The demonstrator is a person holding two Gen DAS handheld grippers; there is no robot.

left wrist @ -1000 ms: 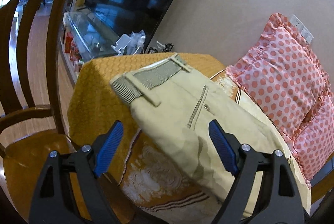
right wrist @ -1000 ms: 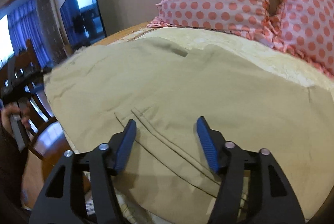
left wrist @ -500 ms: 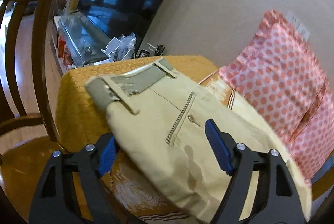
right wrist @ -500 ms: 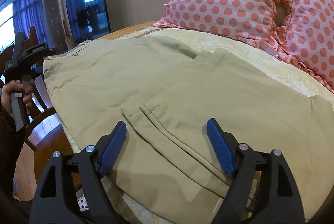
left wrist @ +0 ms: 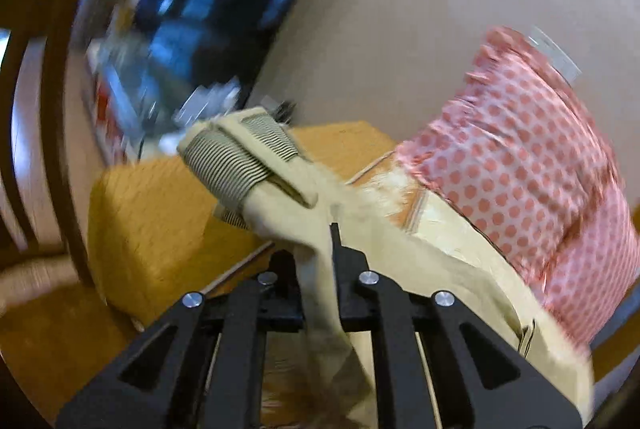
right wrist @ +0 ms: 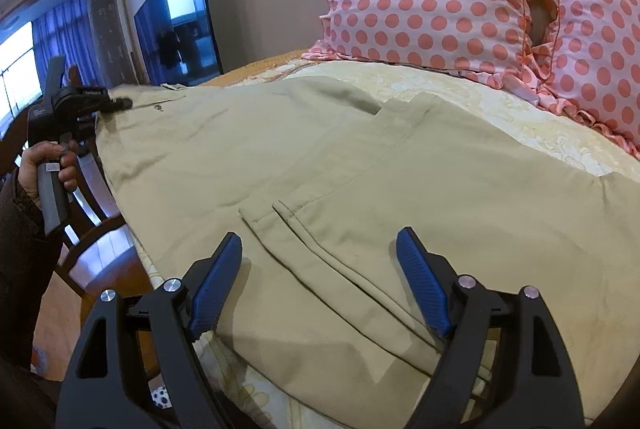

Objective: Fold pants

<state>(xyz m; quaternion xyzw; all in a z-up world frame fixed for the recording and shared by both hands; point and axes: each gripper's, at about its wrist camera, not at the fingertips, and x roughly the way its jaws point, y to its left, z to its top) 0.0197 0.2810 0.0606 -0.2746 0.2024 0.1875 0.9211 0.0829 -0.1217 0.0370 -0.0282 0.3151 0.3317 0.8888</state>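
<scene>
Beige pants (right wrist: 340,165) lie spread across a table covered with a cream and orange cloth (right wrist: 520,117). My left gripper (left wrist: 326,241) is shut on the pants (left wrist: 304,229) near the waist, and the striped waistband (left wrist: 232,161) bunches up just beyond the fingers. In the right wrist view the left gripper (right wrist: 116,103) shows at the far left edge of the pants. My right gripper (right wrist: 318,253) is open, its blue pads just above the near hem area of the pants, holding nothing.
Pink polka-dot pillows (right wrist: 460,1) lean against the wall behind the table; they also show in the left wrist view (left wrist: 540,157). A dark TV screen (right wrist: 180,29) stands at the back left. Wooden chairs (left wrist: 36,109) stand by the table's left side.
My left gripper has moved onto the waist of the pants and shut on it, pulling the fabric up. My right gripper has drawn slightly closer over the pants and stays open.
</scene>
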